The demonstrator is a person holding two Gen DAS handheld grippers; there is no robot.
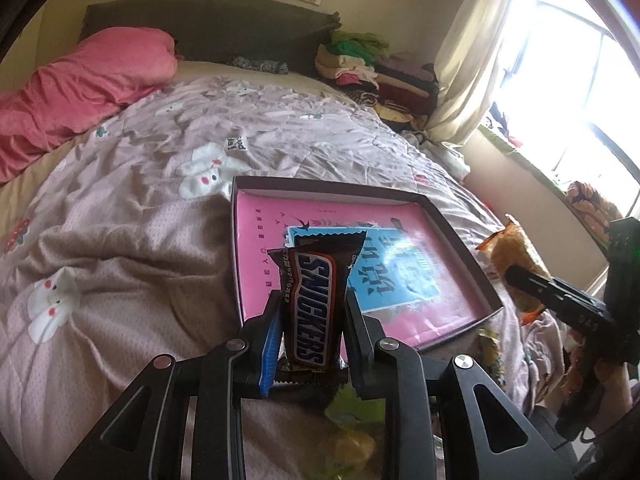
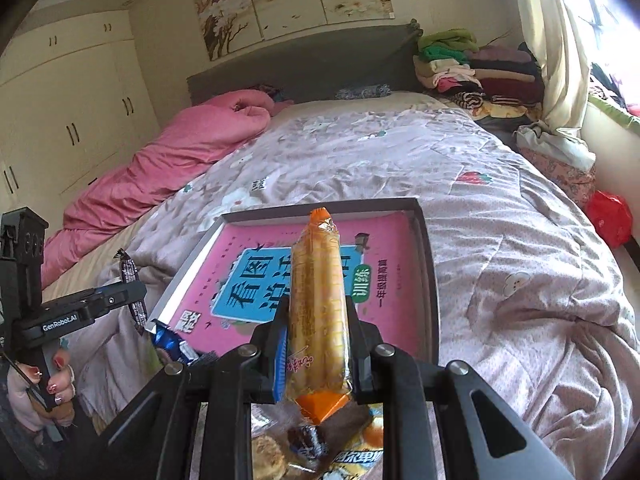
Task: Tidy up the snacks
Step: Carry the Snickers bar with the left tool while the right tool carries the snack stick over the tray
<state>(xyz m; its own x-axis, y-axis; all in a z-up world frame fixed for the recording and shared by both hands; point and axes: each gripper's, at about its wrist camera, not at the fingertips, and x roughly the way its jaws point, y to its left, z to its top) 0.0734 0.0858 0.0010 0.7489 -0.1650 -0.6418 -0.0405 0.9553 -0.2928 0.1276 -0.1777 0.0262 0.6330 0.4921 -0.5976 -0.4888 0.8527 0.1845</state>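
Observation:
My left gripper [image 1: 312, 300] is shut on a brown Snickers bar [image 1: 314, 300], held upright over the near edge of a shallow dark box [image 1: 452, 236] with a pink book inside. My right gripper [image 2: 318, 308] is shut on a long orange-wrapped snack stick [image 2: 318, 300], also raised near the box [image 2: 424, 264]. From the left wrist view the right gripper [image 1: 520, 276] shows at the right with the orange snack [image 1: 516, 252]. In the right wrist view the left gripper [image 2: 136, 292] appears at the left with the Snickers bar [image 2: 130, 272], and a hand below it.
The box lies on a bed with a pink-grey quilt [image 2: 500, 240]. Several loose snacks [image 2: 304, 440] lie under the grippers, and a blue wrapper [image 2: 172, 340] rests at the box corner. A pink duvet [image 1: 72, 92] and stacked clothes [image 1: 372, 76] sit at the far end.

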